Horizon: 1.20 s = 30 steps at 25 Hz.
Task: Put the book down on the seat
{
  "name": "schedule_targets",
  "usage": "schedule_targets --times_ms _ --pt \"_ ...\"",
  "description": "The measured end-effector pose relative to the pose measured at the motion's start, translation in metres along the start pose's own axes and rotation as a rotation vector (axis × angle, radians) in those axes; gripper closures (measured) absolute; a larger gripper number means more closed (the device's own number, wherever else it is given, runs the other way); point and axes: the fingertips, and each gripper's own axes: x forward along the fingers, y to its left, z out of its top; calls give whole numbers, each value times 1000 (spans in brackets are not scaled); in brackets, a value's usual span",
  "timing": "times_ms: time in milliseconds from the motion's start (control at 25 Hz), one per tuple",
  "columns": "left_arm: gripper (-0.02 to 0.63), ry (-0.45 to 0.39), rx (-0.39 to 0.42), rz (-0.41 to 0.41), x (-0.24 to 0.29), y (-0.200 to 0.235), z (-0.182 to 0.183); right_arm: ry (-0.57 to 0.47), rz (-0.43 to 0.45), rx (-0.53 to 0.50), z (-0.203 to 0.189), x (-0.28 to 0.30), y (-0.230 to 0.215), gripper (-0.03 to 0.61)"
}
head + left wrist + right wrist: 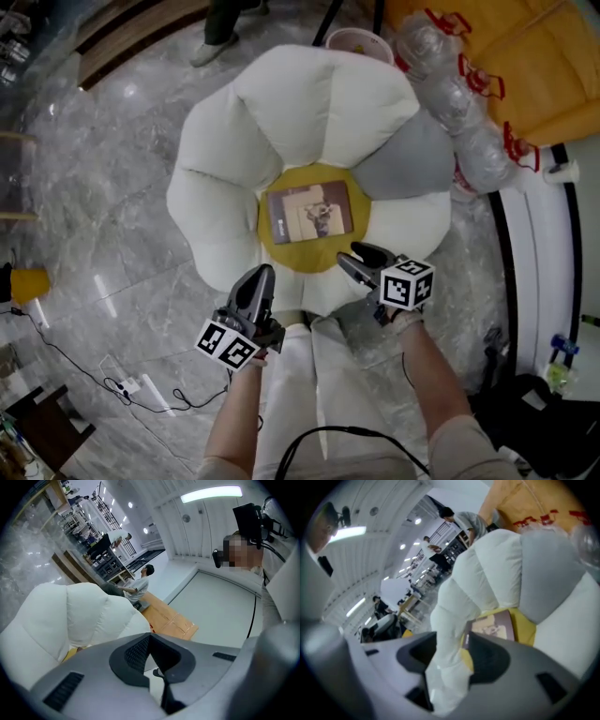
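A brown-covered book [310,212] lies flat on the yellow centre of a flower-shaped seat [309,103], ringed by white petals. Both grippers hang near the person's knees, apart from the book. The left gripper [261,279] has its jaws together and empty. The right gripper [356,256] has its jaws apart with nothing held between them. The placing looks complete; any retreat is best made straight back, clear of the soft cushion, so the book is not nudged.
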Motion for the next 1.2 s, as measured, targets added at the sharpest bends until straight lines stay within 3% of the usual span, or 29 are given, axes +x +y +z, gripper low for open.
schedule_targets --times_ms 480,640,1200 --pt "592 -13 1 -37 -8 -50 49 -58 59 -235 35 -56 100 536" --pt "592 28 54 -91 -7 -82 60 -72 99 -306 48 -75 137 552" --pt "592 57 118 -189 -32 -180 99 -114 203 -330 68 -135 227 557"
